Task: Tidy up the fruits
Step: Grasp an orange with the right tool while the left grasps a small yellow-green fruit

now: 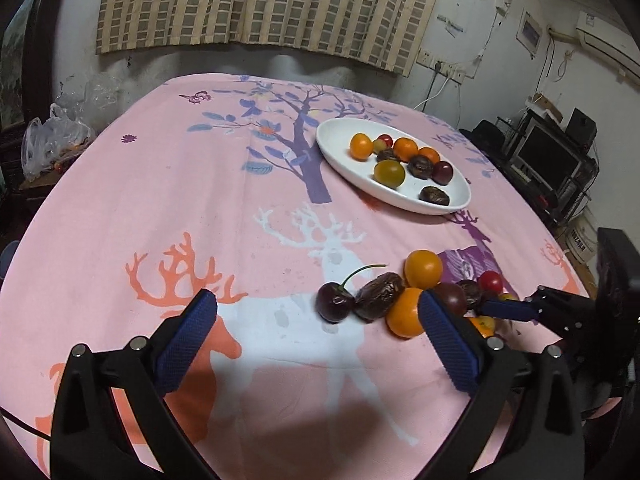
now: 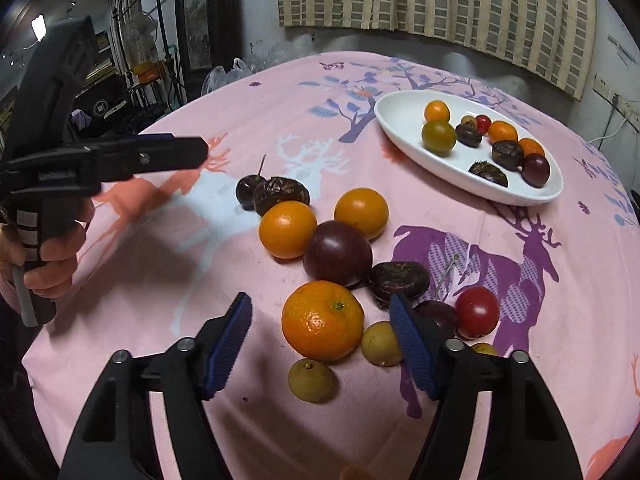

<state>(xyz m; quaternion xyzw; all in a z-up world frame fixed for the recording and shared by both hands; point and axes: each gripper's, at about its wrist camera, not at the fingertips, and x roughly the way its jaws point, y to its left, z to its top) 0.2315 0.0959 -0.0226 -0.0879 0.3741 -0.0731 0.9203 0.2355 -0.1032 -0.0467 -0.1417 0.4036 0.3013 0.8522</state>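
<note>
A white oval plate (image 1: pixel 340 156) (image 2: pixel 400 128) at the far right of the pink tablecloth holds several small fruits. A loose pile lies nearer. My left gripper (image 1: pixel 316 300) is open, just short of a dark stemmed cherry (image 1: pixel 334 304) and a brown date (image 1: pixel 378 296), with nothing between its pads. My right gripper (image 2: pixel 320 300) is open around a mandarin (image 2: pixel 322 320), its pads clear of the mandarin on both sides. Around it lie two orange tomatoes (image 2: pixel 288 230), a dark purple fruit (image 2: pixel 338 252), a red tomato (image 2: pixel 478 312) and two longans (image 2: pixel 312 380).
A person's hand (image 2: pixel 52 264) holds the left gripper's handle at the left. Plastic bags (image 1: pixel 56 140) sit off the table's far left edge. A monitor and shelves (image 1: pixel 548 152) stand beyond the right edge. The right gripper's finger (image 1: pixel 504 308) reaches into the pile.
</note>
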